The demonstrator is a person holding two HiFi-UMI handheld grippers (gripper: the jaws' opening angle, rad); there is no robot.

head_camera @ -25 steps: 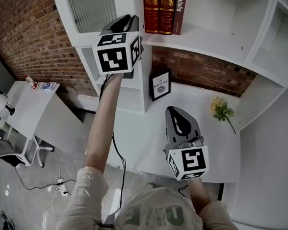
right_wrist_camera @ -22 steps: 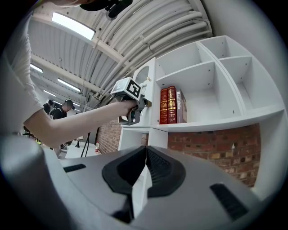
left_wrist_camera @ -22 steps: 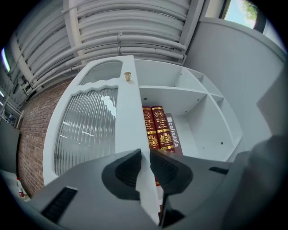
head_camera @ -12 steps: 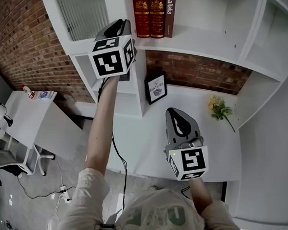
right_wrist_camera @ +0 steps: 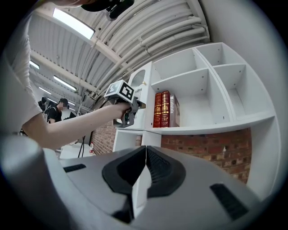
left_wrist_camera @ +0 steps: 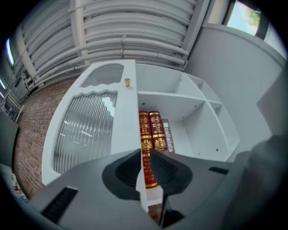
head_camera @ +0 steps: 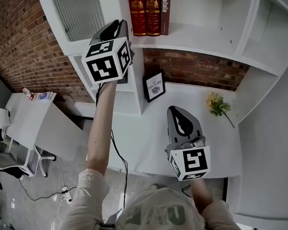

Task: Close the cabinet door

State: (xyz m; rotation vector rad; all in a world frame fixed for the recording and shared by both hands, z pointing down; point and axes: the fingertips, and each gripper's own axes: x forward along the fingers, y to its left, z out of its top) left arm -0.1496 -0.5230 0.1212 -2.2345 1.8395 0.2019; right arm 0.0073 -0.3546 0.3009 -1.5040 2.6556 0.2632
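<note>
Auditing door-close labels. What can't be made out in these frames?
- Left gripper view: bottom edge of the cabinet door, covered by the body of the left claw.
- Head view: claw-to-door contact, behind the marker cube.
- Head view: upper ends of the books, cut by the top edge.
- Right gripper view: door mostly behind the person's hand; too small to show hinges.

Ribbed-glass cabinet door [left_wrist_camera: 85, 130], rough brick wall [head_camera: 21, 39]
</note>
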